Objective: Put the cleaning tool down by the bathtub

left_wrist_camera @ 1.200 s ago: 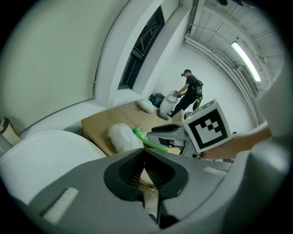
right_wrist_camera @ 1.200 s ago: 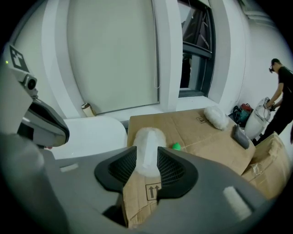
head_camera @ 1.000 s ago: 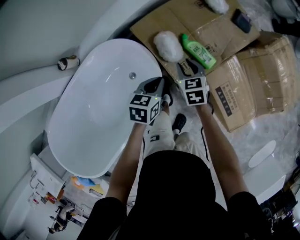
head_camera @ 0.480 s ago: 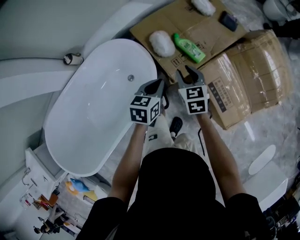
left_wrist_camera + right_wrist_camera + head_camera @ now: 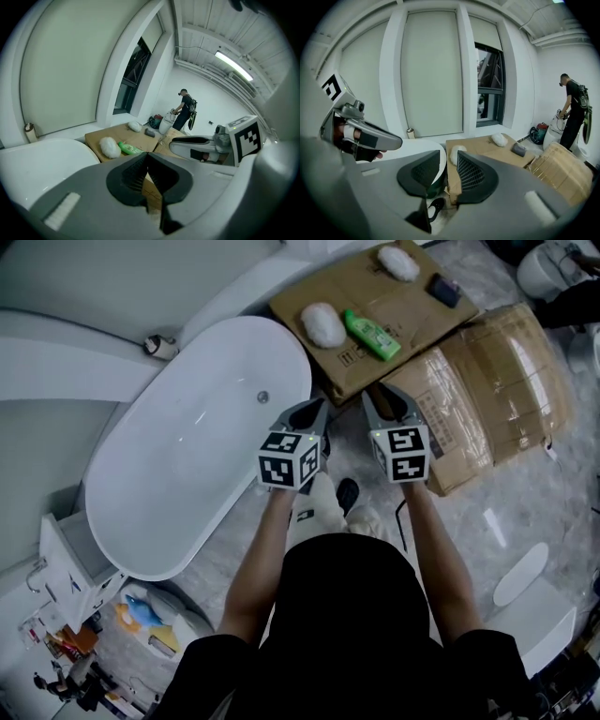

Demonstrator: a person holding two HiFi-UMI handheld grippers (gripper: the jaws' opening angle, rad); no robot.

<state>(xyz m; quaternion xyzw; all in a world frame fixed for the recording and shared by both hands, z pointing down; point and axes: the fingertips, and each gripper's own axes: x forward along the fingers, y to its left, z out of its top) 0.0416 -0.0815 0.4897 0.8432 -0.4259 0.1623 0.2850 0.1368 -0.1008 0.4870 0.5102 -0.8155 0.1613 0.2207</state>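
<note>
Two white fluffy cleaning tools lie on a flat cardboard sheet [image 5: 375, 296] beyond the white bathtub [image 5: 187, 456]: one [image 5: 322, 324] next to a green bottle [image 5: 371, 335], the other [image 5: 397, 262] farther back. My left gripper [image 5: 319, 409] hangs over the tub's right rim, shut with nothing in it. Beside it my right gripper [image 5: 384, 395] is open by a narrow gap and also empty. In the left gripper view the nearer tool [image 5: 109, 146] and bottle [image 5: 130, 149] lie ahead of the closed pads. The right gripper view shows that tool [image 5: 455, 152] between its pads, far off.
A large cardboard box [image 5: 497, 390] stands right of the sheet, and a dark object [image 5: 443, 290] lies on the sheet. A paper roll [image 5: 157, 345] sits on the ledge behind the tub. A person [image 5: 572, 110] stands at the far right. A black shoe [image 5: 347, 493] is on the floor below.
The head view has drawn back, so the cardboard and tools sit higher in the frame. My right gripper has drifted slightly right. Both grippers remain empty.
</note>
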